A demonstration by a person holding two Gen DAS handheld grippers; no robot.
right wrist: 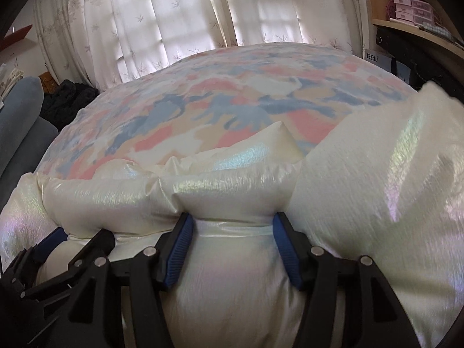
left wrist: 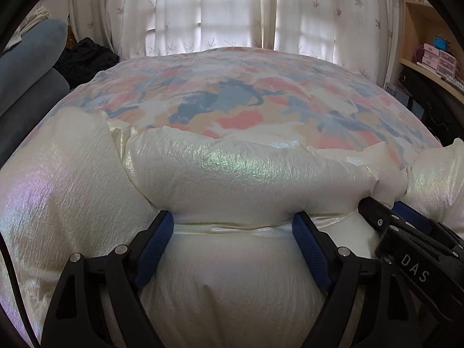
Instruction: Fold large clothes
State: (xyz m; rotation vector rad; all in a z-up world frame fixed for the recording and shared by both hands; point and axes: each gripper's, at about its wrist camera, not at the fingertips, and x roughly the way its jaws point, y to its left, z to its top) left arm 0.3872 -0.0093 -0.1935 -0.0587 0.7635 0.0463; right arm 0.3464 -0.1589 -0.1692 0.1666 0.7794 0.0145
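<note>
Left wrist view: the left hand-held gripper (left wrist: 233,226) has its blue pads pressed against both sides of a puffed fold of a cream, iridescent padded jacket (left wrist: 246,174), so it grips the garment. The jacket lies bunched along the near edge of a bed with a pink, blue and cream patterned bedspread (left wrist: 226,92). The right hand-held gripper (left wrist: 403,211) enters from the lower right, just beside the left one, its tips sunk into the same fabric. Beyond the bed hang white leaf-print curtains (left wrist: 203,14); a grey-blue cushion (left wrist: 29,52) sits at the left and a wooden shelf (left wrist: 426,29) at the right.

Right wrist view: the right hand-held gripper (right wrist: 232,226) pinches a narrower fold of the jacket (right wrist: 377,174) between its pads, clamped on it. The left hand-held gripper (right wrist: 72,240) shows at the lower left, buried in the jacket.
</note>
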